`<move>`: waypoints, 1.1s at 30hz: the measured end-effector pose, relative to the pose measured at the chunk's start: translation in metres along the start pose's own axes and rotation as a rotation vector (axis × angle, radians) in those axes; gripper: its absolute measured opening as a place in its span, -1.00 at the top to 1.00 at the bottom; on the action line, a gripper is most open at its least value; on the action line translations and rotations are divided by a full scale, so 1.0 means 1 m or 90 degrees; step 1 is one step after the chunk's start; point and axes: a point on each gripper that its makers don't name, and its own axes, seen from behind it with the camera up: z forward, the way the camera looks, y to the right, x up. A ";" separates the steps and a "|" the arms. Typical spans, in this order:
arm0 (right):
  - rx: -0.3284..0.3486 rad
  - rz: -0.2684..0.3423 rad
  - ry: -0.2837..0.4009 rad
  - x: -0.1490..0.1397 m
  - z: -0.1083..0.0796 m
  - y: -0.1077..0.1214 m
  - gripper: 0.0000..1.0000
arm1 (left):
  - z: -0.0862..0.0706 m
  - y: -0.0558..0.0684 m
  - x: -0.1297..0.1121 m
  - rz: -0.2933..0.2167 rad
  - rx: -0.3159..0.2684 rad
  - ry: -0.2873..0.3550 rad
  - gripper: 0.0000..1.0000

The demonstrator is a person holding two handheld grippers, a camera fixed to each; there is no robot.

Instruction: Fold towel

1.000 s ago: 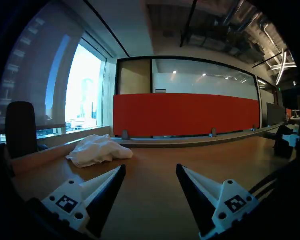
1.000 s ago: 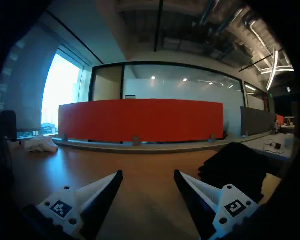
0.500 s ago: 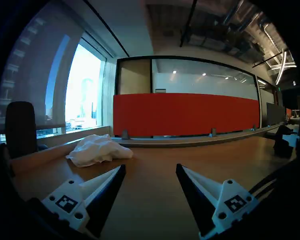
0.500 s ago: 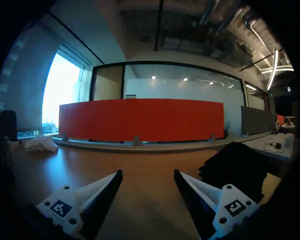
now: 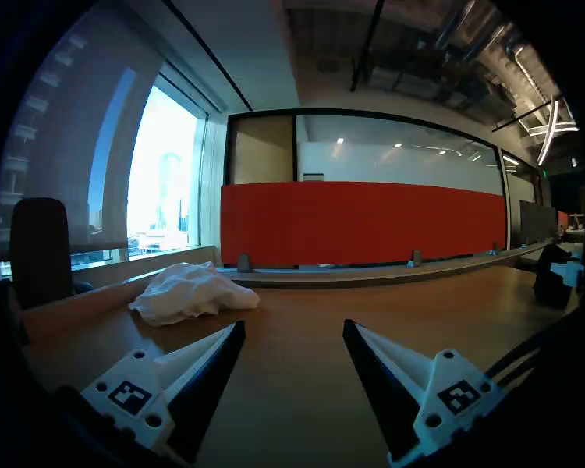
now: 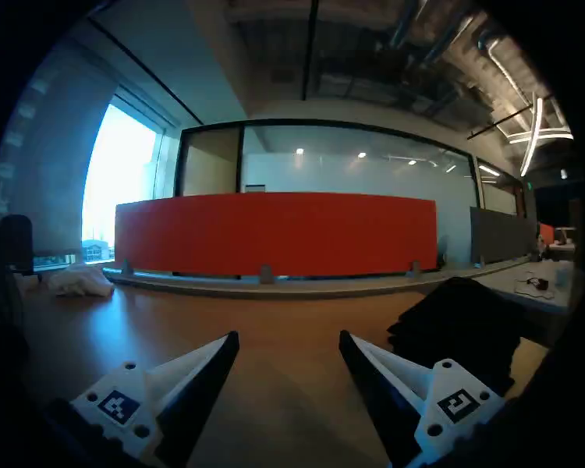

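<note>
A crumpled white towel [image 5: 189, 292] lies on the wooden table [image 5: 308, 390] at the left, a little beyond my left gripper [image 5: 292, 327]. That gripper is open, low over the table, with nothing between its fingers. In the right gripper view the same white towel [image 6: 79, 281] is small and far off at the left edge. My right gripper [image 6: 288, 337] is also open and holds nothing. A stack of folded black cloth [image 6: 458, 326] sits just beyond its right finger.
A red divider panel [image 5: 361, 223] runs along the table's far edge. A dark chair back [image 5: 40, 249] stands at the left by the bright window [image 5: 161, 179]. Dark objects [image 5: 552, 274] sit at the far right of the table.
</note>
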 end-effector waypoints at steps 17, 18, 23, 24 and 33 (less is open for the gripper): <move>0.000 0.000 0.000 0.001 0.000 0.000 -0.99 | -0.001 0.000 0.002 0.000 0.000 0.000 -0.86; 0.000 0.000 0.000 0.001 0.000 0.000 -0.99 | -0.001 0.000 0.002 0.000 0.000 0.000 -0.86; 0.000 0.000 0.000 0.000 0.000 0.000 -0.99 | -0.001 0.000 0.002 0.000 0.000 -0.001 -0.86; 0.000 0.000 0.000 0.000 0.000 0.000 -0.99 | -0.001 0.000 0.002 0.000 0.000 -0.001 -0.86; 0.000 0.000 0.000 0.001 0.000 0.001 -0.99 | -0.002 0.000 0.003 -0.001 0.000 0.000 -0.86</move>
